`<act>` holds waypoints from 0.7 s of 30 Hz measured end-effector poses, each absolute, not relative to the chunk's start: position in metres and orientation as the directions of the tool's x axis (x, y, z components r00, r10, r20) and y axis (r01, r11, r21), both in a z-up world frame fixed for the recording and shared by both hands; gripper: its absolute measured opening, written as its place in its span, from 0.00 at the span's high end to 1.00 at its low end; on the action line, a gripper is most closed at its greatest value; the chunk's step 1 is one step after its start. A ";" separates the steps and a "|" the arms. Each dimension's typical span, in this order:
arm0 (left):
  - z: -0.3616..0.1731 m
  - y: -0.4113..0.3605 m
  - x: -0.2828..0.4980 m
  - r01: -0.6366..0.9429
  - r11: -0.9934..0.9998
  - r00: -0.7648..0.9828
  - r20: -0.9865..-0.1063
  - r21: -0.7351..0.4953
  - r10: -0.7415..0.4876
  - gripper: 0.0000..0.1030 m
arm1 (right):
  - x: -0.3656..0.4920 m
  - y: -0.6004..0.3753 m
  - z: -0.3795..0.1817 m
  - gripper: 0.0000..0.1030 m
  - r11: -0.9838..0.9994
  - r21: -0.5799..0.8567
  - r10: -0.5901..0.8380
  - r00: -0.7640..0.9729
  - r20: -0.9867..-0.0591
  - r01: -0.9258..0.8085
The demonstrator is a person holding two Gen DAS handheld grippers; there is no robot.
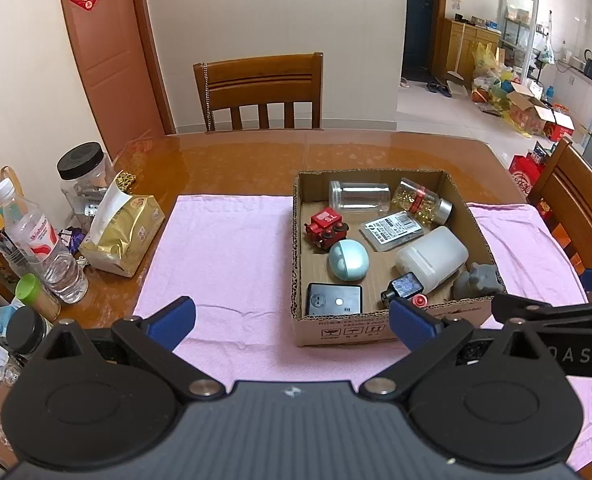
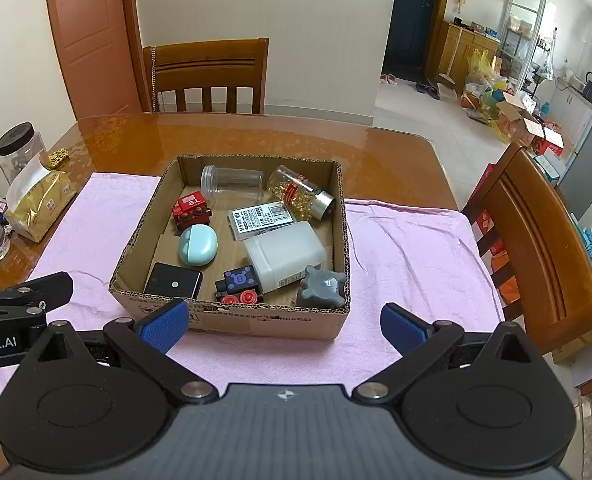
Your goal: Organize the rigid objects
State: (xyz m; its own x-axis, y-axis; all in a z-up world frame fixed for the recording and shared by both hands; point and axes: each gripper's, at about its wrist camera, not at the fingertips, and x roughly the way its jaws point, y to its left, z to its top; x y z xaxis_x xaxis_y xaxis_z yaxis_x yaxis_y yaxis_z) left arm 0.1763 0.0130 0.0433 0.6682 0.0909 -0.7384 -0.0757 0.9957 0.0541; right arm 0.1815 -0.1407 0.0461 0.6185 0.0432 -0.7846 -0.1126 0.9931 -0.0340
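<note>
A shallow cardboard box (image 1: 378, 326) (image 2: 231, 322) sits on a pink towel (image 1: 223, 248) (image 2: 400, 248). Inside lie a clear jar (image 2: 231, 180), a gold-filled bottle (image 2: 300, 192), a red toy train (image 2: 189, 210), a labelled flat case (image 2: 261, 218), a white plastic container (image 2: 283, 254), a teal egg-shaped case (image 2: 197, 246), a black square device (image 2: 173, 282), a black toy car (image 2: 239, 284) and a grey knob-shaped piece (image 2: 322, 286). My left gripper (image 1: 291, 322) is open and empty, just before the box's near left side. My right gripper (image 2: 283, 322) is open and empty, before the box's near wall.
A gold tissue pack (image 1: 123, 232), a water bottle (image 1: 43, 248), a black-lidded jar (image 1: 83, 176) and small containers crowd the table's left edge. Wooden chairs stand at the far side (image 1: 259, 88) and at the right (image 2: 536, 240).
</note>
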 end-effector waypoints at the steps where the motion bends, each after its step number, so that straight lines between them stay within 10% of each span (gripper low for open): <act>1: 0.043 0.013 0.176 -0.078 0.995 0.667 -0.739 0.055 0.093 0.01 | 0.182 -0.141 0.046 0.00 0.993 -0.033 0.044 0.618 -0.785 -0.113; 21: 0.041 0.012 0.176 -0.088 0.994 0.660 -0.744 0.061 0.104 0.01 | 0.182 -0.142 0.044 0.00 0.994 -0.032 0.043 0.616 -0.786 -0.109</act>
State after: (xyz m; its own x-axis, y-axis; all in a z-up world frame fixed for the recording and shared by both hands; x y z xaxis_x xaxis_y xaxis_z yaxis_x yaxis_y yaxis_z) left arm 0.1757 0.0121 0.0413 0.6596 0.1039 -0.7444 -0.0881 0.9943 0.0606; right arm 0.1821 -0.1418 0.0442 0.6161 0.0426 -0.7865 -0.1091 0.9935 -0.0316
